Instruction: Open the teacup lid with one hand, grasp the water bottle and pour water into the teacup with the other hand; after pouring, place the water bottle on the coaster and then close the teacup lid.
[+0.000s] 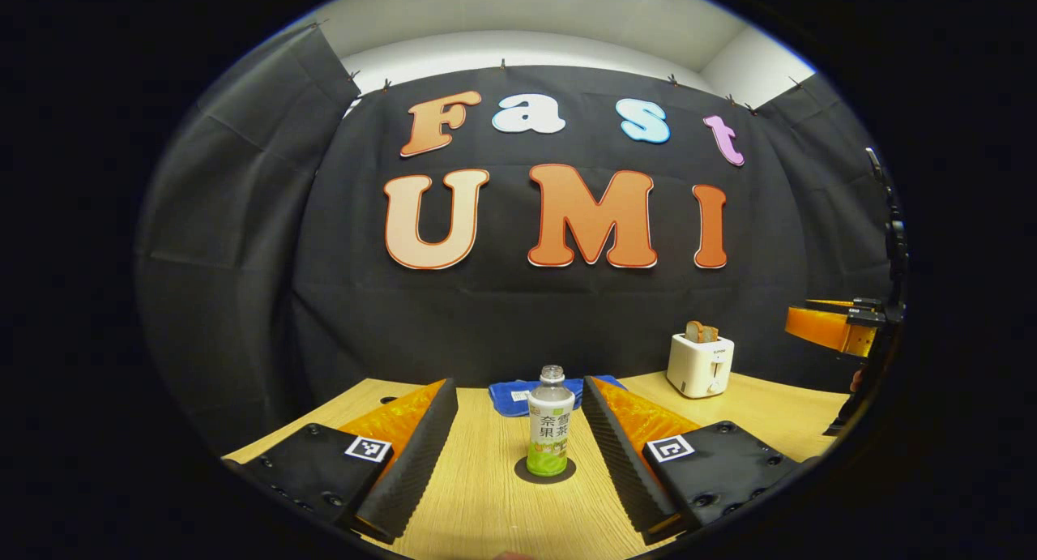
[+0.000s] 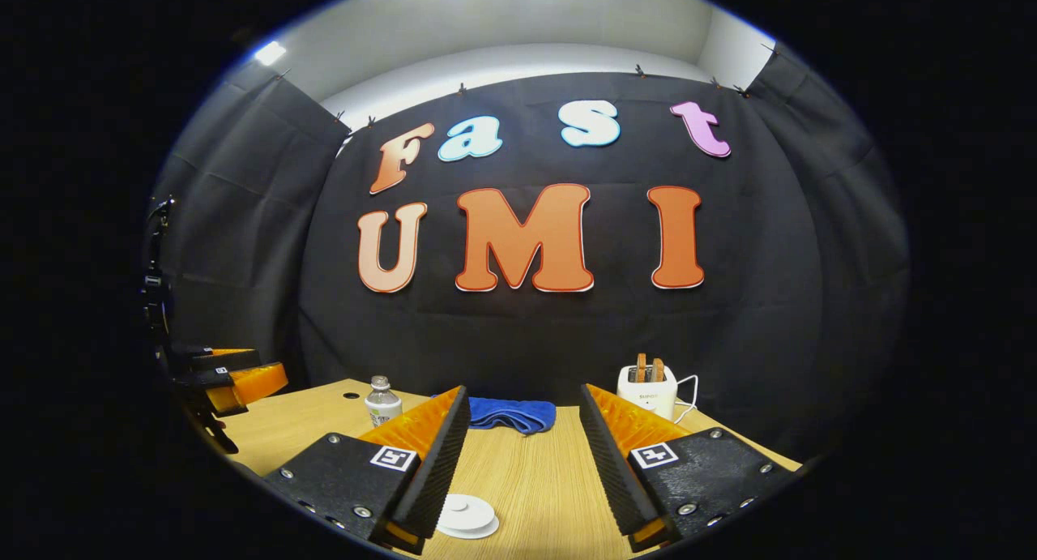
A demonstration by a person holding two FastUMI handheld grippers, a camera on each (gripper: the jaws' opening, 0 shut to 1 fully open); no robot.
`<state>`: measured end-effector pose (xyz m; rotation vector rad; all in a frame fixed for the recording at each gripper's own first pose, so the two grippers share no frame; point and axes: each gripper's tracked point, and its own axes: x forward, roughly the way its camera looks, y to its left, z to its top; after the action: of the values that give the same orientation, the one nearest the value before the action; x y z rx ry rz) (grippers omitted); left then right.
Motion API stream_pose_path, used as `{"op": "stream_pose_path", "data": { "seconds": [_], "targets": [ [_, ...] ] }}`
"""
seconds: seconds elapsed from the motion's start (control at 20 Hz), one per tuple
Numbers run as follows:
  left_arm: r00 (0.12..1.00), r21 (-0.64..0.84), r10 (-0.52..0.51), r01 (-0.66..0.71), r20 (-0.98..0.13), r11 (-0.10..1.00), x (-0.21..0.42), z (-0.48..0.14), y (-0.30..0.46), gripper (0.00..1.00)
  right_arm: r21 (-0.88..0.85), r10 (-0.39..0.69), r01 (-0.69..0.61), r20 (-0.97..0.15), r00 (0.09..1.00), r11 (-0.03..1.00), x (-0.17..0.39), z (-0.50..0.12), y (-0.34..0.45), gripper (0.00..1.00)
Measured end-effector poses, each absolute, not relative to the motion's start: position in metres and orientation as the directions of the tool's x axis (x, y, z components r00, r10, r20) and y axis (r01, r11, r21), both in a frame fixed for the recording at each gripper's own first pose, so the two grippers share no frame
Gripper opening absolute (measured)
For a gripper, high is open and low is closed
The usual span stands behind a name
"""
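- Tabletop [image 1: 486, 495] of pale wood is carrying everything, with a white toaster [image 1: 701, 365] holding bread slices and a folded blue cloth [image 2: 512, 414] sitting at its far edge, well out of the working area.
- Left gripper [image 1: 518, 438] is hanging spread wide with nothing between its fingers; the water bottle [image 1: 550, 422] is standing between them but farther off, touching neither, so this is probably a line-up for a grasp or a pull-away from one.
- Right gripper [image 2: 522, 455] is likewise gaping and holding nothing, pointing at bare wood.
- Water bottle is standing upright and uncapped on a dark round coaster [image 1: 544, 471], which suits the resting place the task names.
- White teacup lid [image 2: 467, 515] is lying low just beside the right gripper's left finger; whether a cup is sitting under it cannot be told.
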<state>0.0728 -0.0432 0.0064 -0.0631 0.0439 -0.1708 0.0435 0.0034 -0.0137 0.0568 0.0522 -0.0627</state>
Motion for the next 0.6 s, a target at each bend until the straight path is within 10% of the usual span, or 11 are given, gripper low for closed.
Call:
{"op": "stream_pose_path", "data": {
  "seconds": [0.6],
  "targets": [
    [0.988,-0.037,-0.154,0.153,-0.028,0.988,0.067,0.0112,-0.0451,0.99,0.037,-0.064,0.066,-0.046,0.997,0.997,0.0368,-0.0101,0.0024,0.81]
  ]
}}
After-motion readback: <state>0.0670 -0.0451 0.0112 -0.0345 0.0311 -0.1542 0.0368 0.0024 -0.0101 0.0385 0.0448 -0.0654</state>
